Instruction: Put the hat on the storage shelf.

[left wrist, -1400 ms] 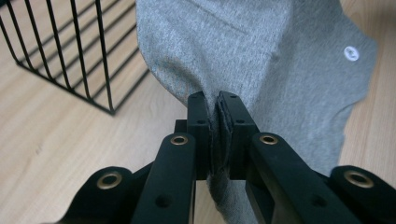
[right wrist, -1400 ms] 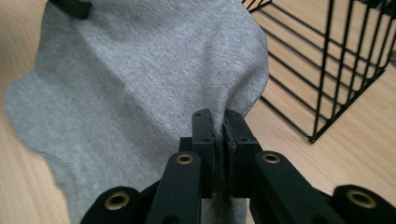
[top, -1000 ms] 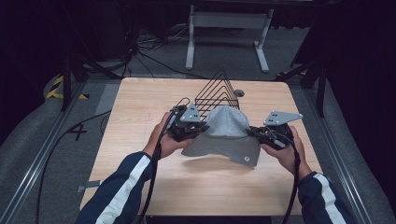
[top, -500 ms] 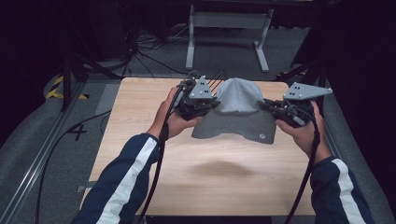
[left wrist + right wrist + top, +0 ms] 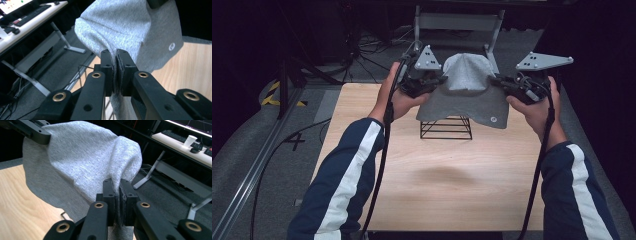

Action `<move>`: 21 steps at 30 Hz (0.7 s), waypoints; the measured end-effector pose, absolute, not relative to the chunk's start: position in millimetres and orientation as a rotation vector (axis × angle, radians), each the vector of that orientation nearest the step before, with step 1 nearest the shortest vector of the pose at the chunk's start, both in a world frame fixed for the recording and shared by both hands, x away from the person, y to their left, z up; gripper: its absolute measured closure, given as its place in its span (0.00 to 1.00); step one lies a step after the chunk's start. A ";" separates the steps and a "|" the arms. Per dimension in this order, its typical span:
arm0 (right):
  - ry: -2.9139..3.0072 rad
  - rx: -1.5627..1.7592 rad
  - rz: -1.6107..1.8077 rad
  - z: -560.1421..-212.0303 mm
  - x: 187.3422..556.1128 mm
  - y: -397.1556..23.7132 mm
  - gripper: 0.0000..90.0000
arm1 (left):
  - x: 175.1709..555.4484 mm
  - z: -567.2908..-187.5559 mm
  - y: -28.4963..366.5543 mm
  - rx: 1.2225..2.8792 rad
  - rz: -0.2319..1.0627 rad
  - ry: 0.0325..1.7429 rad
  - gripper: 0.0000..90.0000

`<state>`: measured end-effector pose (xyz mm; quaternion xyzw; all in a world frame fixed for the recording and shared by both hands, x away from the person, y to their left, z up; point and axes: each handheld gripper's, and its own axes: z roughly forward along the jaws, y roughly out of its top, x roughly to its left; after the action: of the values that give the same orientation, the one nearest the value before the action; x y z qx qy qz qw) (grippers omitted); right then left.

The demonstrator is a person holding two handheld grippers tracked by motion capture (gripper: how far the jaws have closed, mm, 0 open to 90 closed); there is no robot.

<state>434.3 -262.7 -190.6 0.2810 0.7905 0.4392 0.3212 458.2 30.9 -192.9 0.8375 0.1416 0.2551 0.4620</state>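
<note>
A grey knit cap with a small round white badge hangs stretched between my two grippers, well above the table. My left gripper is shut on the cap's left edge; in the left gripper view its pads pinch the grey fabric. My right gripper is shut on the cap's right edge, with fabric squeezed between its pads. A black wire rack stands on the wooden table below the cap, its top hidden behind the cloth.
Beyond the table's far edge stands a grey metal frame on dark carpet. Cables and a rail lie on the floor at the left. A desk with a keyboard shows in the left gripper view.
Both hands have risen and moved away from me with the cap held between them. The cap came up off the wire rack, which now stands exposed beneath it.
</note>
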 end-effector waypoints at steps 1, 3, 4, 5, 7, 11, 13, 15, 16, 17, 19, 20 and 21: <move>2.073 0.739 1.158 -189.2 436.1 -262.0 0.94 | 460.1 -189.8 30.7 2.056 0.644 0.349 0.94; 2.066 0.743 1.159 -184.7 441.7 -260.4 0.94 | 464.0 -185.2 31.0 2.056 0.649 0.354 0.94; 2.062 0.741 1.162 -182.9 444.4 -260.0 0.94 | 465.6 -184.1 30.5 2.053 0.652 0.354 0.94; 2.058 0.746 1.164 -181.6 446.4 -259.7 0.94 | 467.4 -182.3 30.6 2.060 0.658 0.361 0.94; 2.057 0.747 1.168 -180.2 449.7 -259.7 0.94 | 470.1 -180.7 30.4 2.057 0.658 0.373 0.94; 2.042 0.766 1.179 -175.5 464.8 -257.4 0.94 | 481.1 -176.2 31.2 2.054 0.676 0.394 0.94; 2.041 0.772 1.180 -174.6 469.6 -256.0 0.94 | 488.2 -175.9 32.3 2.050 0.682 0.412 0.94; 2.038 0.771 1.169 -174.0 475.6 -253.1 0.94 | 493.4 -176.8 32.4 2.052 0.688 0.428 0.94; 2.040 0.772 1.165 -173.9 477.8 -252.4 0.94 | 497.1 -177.9 32.4 2.056 0.693 0.436 0.94; 2.041 0.767 1.159 -173.7 481.4 -251.0 0.94 | 499.9 -178.6 32.4 2.055 0.686 0.444 0.94; 2.046 0.774 1.155 -173.9 486.8 -249.3 0.94 | 506.0 -180.7 33.0 2.050 0.669 0.459 0.94; 2.045 0.772 1.151 -174.1 488.8 -248.6 0.94 | 508.7 -181.9 33.0 2.052 0.674 0.465 0.94; 2.047 0.770 1.145 -174.9 491.4 -247.9 0.94 | 511.6 -183.3 33.4 2.051 0.663 0.469 0.94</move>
<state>491.4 -247.9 -174.9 0.2945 0.7827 0.4379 0.3300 511.6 33.4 -183.3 0.8300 0.1899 0.2682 0.4508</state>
